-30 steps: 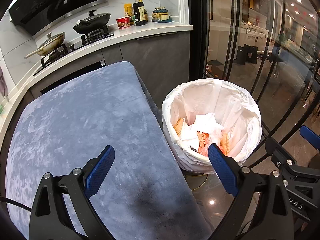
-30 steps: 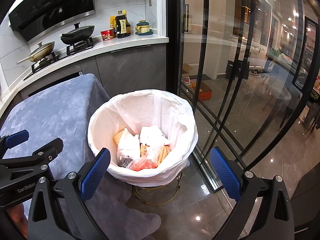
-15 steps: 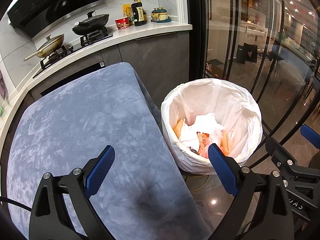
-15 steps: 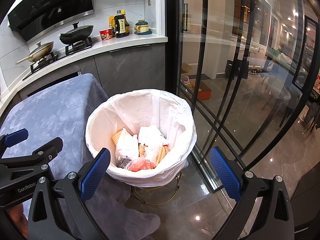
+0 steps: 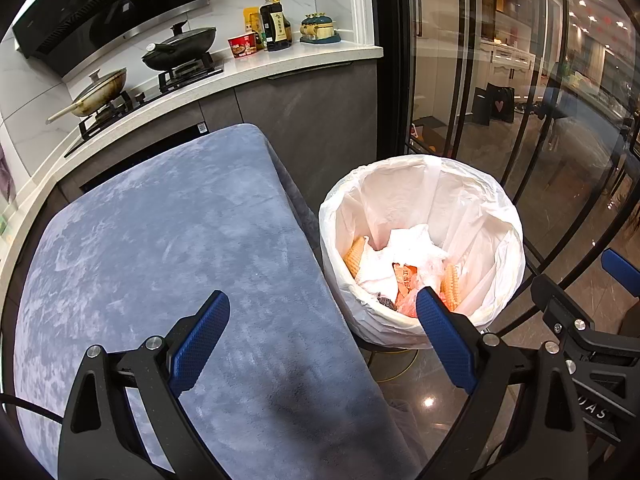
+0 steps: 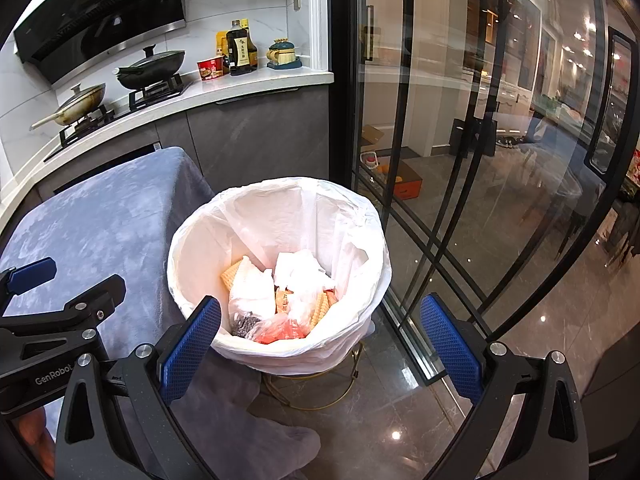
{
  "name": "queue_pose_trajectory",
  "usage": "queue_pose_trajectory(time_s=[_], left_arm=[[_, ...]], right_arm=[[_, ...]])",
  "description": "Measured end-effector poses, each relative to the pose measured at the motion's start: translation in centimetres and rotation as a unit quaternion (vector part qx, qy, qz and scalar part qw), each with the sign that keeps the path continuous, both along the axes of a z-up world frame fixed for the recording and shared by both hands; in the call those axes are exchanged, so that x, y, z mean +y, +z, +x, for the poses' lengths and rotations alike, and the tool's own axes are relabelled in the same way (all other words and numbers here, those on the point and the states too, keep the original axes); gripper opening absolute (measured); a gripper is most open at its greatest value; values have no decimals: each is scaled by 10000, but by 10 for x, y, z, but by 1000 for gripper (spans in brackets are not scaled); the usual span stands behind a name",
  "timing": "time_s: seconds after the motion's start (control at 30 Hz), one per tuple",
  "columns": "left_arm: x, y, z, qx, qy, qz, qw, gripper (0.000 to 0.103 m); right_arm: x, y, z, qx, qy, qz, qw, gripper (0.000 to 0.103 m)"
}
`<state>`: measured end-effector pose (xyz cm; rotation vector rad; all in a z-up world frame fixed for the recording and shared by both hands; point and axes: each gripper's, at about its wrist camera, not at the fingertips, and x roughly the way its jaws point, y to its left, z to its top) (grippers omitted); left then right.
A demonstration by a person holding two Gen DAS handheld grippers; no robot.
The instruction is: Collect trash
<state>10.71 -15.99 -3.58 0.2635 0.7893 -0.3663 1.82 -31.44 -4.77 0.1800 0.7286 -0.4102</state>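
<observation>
1. Hanging over the edge of the tabletop [image 5: 160, 248], the left gripper [image 5: 322, 340] has its jaws spread wide with nothing between them. One blue pad sits over the grey cloth, the other over the near rim of the bin [image 5: 500, 216].
2. Right gripper [image 6: 320, 344] is the same deal: jaws wide apart, nothing held. The bin [image 6: 280, 200] sits just ahead of them, mostly between the two pads and a bit toward the left one.
3. Trash [image 6: 280, 300] is all down in the bin, which has a white liner folded over its rim. I can make out crumpled white paper, a couple of yellow ridged pieces, an orange-red wrapper and something dark and speckled closest to the jaws.
4. From the left view the trash [image 5: 404, 268] is ahead and off to the right of the jaws, partly hidden behind the right pad.
5. Bin stands on a thin gold wire stand [image 6: 312, 396] on the glossy floor, right beside the draped corner of the tabletop.
6. Beyond both sets of jaws: a stove with two lidded pans [image 5: 180, 46], a dark bottle [image 5: 276, 24] and a red cup [image 5: 242, 45]. Glass doors [image 6: 460, 160] run off to the right.
7. Each gripper shows up at the edge of the other's view.
</observation>
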Motion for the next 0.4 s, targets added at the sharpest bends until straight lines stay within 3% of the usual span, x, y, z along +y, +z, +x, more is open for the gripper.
queue_pose_trajectory(time_s=[0.4], left_arm=[[-7,-4,2,7,-61,27,10000,90]], right_arm=[[-9,-6,-2,17,-34,35,10000,96]])
